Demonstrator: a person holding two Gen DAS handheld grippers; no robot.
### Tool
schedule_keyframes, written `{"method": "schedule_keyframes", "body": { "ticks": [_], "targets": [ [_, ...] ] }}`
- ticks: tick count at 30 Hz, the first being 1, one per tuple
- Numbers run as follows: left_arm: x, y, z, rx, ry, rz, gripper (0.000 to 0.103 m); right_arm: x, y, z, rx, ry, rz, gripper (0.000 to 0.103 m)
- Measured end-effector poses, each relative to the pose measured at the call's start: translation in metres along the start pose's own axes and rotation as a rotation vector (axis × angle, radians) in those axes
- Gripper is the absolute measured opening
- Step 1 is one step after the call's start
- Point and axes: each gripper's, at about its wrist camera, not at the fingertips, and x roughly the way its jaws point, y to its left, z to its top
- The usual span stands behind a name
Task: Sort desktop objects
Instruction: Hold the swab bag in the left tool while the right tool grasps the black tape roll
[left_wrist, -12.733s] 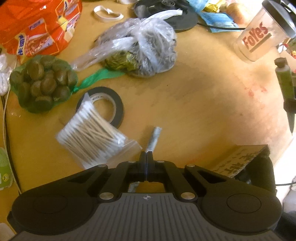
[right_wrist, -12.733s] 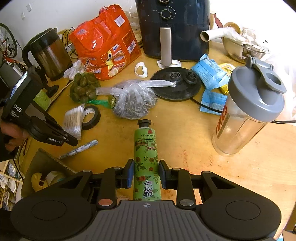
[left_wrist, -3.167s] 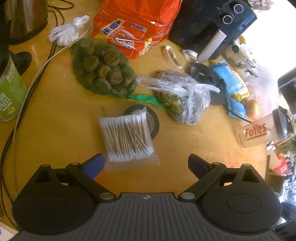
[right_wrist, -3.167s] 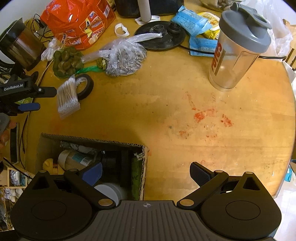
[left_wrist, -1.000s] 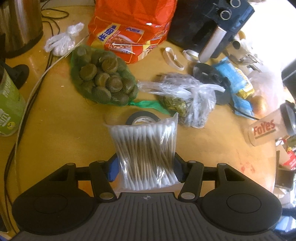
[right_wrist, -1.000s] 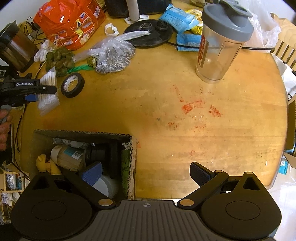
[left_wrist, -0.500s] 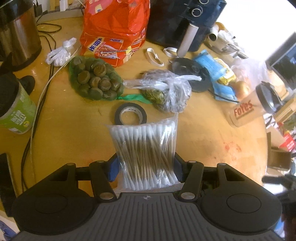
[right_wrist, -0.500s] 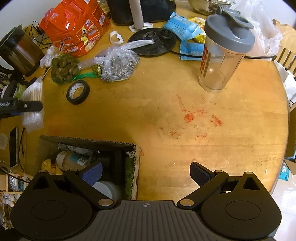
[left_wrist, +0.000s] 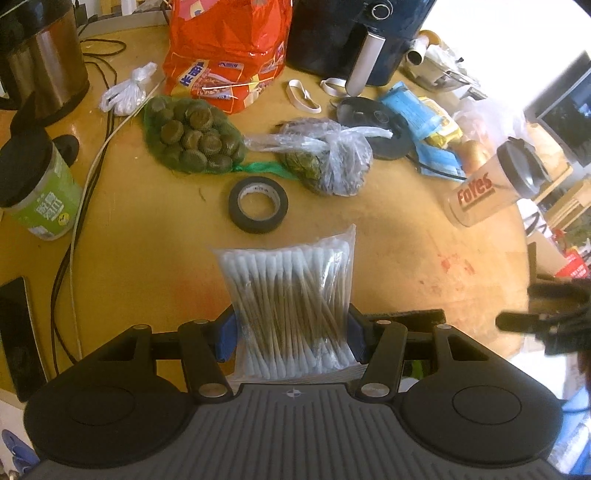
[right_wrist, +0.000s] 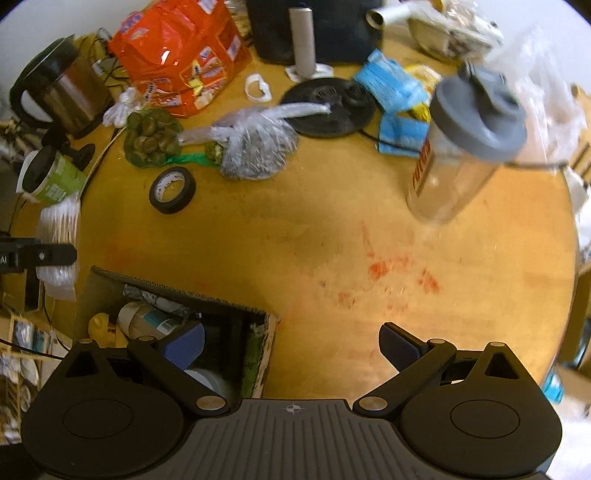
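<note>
Home kitchen: wooden table (right_wrist: 332, 229), kettle (right_wrist: 62, 92), air fryer (left_wrist: 354, 33), snack bag (left_wrist: 229, 51).

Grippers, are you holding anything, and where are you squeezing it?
The left gripper holds the bag of cotton swabs, pinched across its lower half, one finger on each side. The right gripper is open and holds nothing.

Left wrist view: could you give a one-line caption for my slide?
Left gripper shut on a bag of cotton swabs, above a cluttered table with black tape.
</note>
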Motion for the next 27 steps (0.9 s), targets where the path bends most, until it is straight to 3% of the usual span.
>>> {"method": "schedule_keyframes", "body": {
  "ticks": [15, 27],
  "targets": [
    [-0.007, 0.003, -0.021, -0.043, 0.006, -0.032, 0.056, -0.002, 0.036, 0.060, -0.128, -0.042, 0.055, 0.101],
    [-0.010, 0.011, -0.031, -0.082, 0.019, -0.028, 0.056, 0.046, 0.072, 0.103, -0.247, -0.050, 0.136, 0.099]
  ]
}}
